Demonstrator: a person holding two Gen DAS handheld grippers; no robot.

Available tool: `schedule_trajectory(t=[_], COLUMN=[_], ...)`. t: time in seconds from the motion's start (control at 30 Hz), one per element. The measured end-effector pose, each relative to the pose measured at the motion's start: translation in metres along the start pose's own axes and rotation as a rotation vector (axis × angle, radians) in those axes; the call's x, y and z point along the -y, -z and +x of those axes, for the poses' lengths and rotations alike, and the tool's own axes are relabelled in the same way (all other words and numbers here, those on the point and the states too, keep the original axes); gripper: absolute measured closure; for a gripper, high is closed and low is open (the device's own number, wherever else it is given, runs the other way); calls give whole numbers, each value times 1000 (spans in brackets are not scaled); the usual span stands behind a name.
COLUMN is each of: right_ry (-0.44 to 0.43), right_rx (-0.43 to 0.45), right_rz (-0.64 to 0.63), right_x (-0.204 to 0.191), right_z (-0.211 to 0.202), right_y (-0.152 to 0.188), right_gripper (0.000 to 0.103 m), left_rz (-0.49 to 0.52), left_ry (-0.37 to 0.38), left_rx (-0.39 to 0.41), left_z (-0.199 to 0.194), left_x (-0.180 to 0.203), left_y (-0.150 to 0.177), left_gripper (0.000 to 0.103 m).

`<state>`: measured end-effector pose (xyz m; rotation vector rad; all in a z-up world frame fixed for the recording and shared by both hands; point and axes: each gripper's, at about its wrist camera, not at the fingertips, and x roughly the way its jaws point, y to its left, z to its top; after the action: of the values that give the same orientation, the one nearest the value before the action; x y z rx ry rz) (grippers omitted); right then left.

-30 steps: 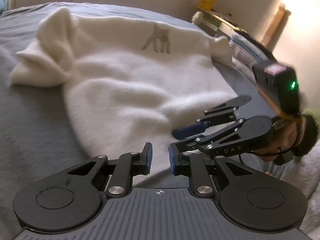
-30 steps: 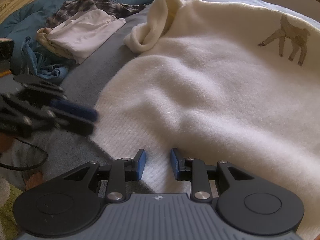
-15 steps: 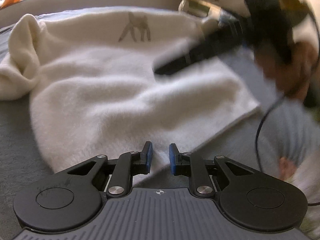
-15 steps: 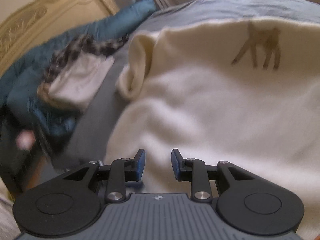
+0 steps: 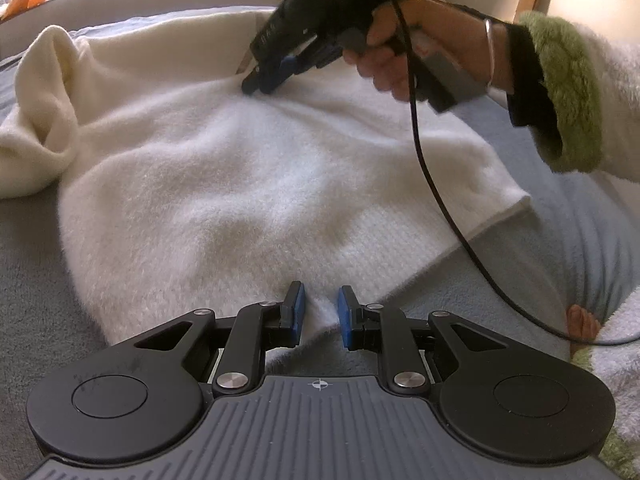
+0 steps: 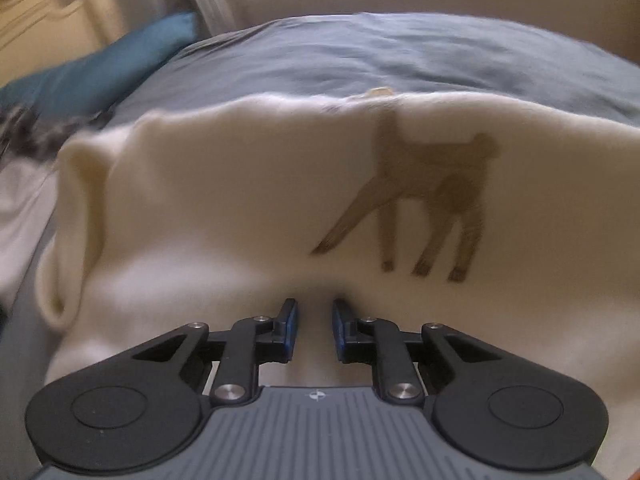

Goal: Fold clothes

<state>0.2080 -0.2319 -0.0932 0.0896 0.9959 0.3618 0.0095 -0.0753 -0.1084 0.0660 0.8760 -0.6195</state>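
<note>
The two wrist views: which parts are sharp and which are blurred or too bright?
Left wrist view: the cream sweater is sharp; the right tongs and hand are slightly smeared; the window strip at the top is overexposed. Right wrist view: the deer print and teal pillow are blurred; only the tongs are crisp.

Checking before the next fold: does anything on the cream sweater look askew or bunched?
Yes. The sweater lies rumpled, and its sleeve is bunched in a loose heap at the left edge rather than laid flat. No damage shows.
</note>
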Motion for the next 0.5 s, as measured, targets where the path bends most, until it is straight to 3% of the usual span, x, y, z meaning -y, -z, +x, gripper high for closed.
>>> schedule_trajectory(t=[0.2,0.3,0.4,0.5], right_ry=[-246,-238,-258,-278], right_rx=[-211,-246,-279,-313], right_rz=[-216,-275,-280,-285], right_x=[-63,-80,-88,-97], right_z=[-14,0,9,18], right_y=[31,34,30,26], right_gripper=[81,84,97,91], left_rz=[-13,-13,-10,-15], left_ry=[7,5,4,4], left_rx=[4,7,10,10], left_z=[-1,0,-2,-1], left_x=[-2,-3,-2,0], left_y=[3,2,1,-2], left_gripper=[85,85,85,85])
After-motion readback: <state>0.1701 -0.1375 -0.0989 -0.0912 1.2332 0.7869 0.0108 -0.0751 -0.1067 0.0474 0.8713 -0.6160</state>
